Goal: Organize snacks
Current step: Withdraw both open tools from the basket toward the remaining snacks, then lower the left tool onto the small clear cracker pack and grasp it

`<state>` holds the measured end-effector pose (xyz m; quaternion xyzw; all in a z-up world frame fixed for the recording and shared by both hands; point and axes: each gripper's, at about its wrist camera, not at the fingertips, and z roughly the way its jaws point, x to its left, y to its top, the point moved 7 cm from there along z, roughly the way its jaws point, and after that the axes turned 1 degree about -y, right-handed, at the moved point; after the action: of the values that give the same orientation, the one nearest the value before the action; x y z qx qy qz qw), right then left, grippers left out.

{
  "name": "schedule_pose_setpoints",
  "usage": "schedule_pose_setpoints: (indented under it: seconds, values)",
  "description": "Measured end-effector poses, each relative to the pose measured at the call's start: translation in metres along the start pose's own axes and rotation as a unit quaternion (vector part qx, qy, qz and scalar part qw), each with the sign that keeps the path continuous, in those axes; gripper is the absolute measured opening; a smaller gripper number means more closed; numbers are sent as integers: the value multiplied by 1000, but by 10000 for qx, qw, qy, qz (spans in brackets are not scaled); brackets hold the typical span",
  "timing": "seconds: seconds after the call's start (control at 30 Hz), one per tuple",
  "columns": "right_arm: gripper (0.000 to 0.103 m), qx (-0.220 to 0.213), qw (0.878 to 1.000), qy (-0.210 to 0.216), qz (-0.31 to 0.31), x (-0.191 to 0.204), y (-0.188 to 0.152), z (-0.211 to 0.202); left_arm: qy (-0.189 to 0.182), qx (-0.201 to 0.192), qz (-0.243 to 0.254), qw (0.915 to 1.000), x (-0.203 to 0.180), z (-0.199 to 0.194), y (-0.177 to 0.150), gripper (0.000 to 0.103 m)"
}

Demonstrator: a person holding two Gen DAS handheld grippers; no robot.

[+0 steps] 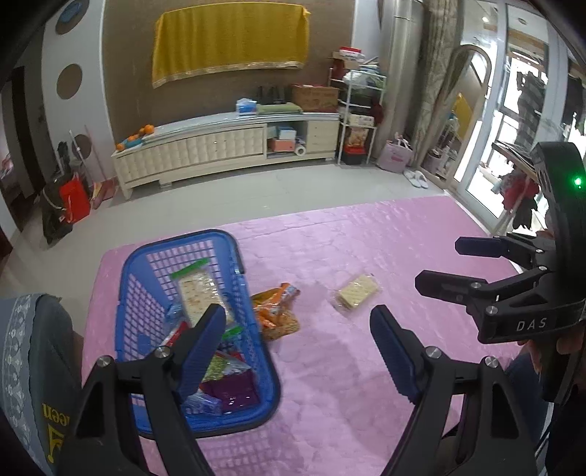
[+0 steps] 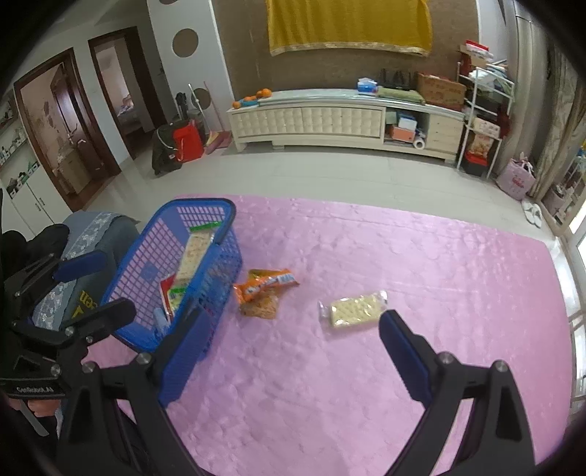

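Pink quilted cover [image 1: 366, 238] spread over the work surface; blue plastic basket [image 1: 252, 351] at its left side, several snack packs inside, among them a clear cracker pack with green strip [image 1: 196, 289] leaning against the far wall of the basket; the other packs in it are jumbled, hard to tell apart.

Just right of the basket, on the cover: orange snack wrapper [image 2: 265, 283] lying over a clear pack of brownish biscuits [image 2: 262, 309], the two touching. Further right, apart from both: clear pack of pale crackers [image 2: 353, 309], lying flat.

Left gripper [image 1: 298, 348] above the near part of the cover, jaws wide apart, nothing between them; its left finger shows in front of the basket's contents. Right gripper [image 2: 293, 353] likewise spread wide and empty, the pale cracker pack just beyond its right fingertip.

Far side of the room: cream low cabinet [image 2: 311, 121], oranges [image 2: 262, 94] on top, yellow cloth [image 2: 348, 25] on the wall above.
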<state>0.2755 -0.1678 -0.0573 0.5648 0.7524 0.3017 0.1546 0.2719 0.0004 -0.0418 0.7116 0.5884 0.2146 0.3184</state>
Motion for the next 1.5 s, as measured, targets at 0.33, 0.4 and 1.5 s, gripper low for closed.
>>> schedule_pose_setpoints:
  seconds: [0.33,0.4,1.5]
  values:
    - [95,7,9998,-130,176,-33,-24,-9,-208,62,217,9995,-33,19,-2,79]
    - [95,-39,9996,-187,206,-42,-27,-7,-283,107,197,9993,-39,28,-3,79]
    - [103,5,9986,-489,176,-153,-60,119,-332,1134,624,9910,-81,195,-22,79]
